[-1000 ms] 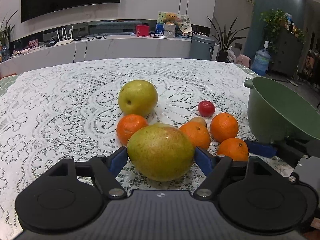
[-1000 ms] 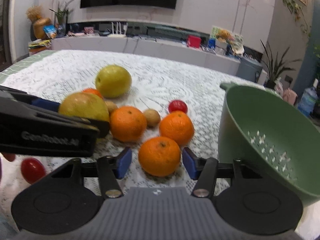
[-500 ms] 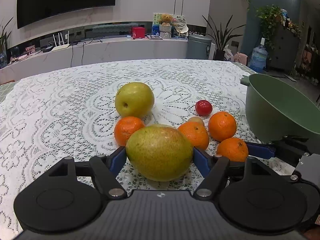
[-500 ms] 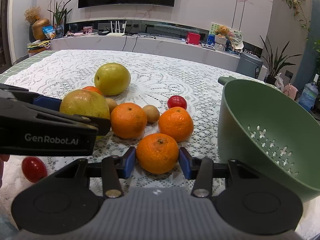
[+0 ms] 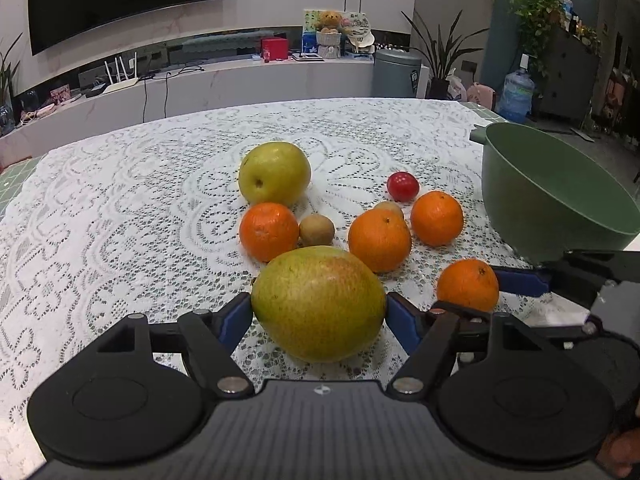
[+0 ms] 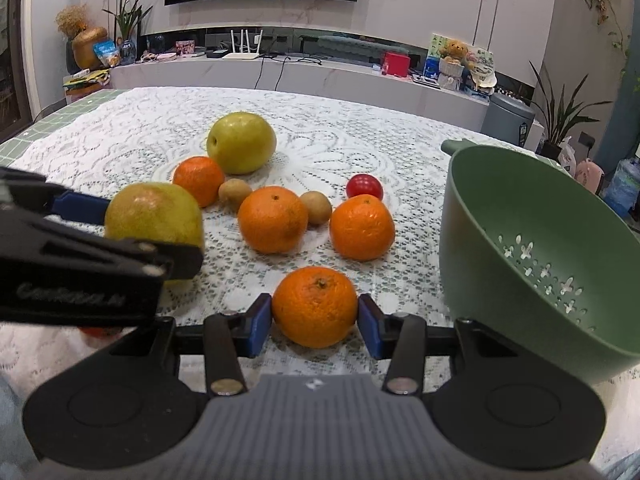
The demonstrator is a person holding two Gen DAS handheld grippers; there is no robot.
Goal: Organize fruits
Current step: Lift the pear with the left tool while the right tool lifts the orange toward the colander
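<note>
Grippers angle down, left gripper (image 5: 319,314) clamping the big pear (image 5: 319,303), right gripper (image 6: 315,320) clamping one orange (image 6: 315,306) of four.

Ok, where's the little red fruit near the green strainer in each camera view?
Left wrist view: the small red fruit sits right of centre, behind the oranges, left of the green strainer.
Right wrist view: the same fruit sits just right of centre, peeking from behind an orange, left of the strainer.
Shared landmark: the yellow-green pear at the back of the group.
</note>
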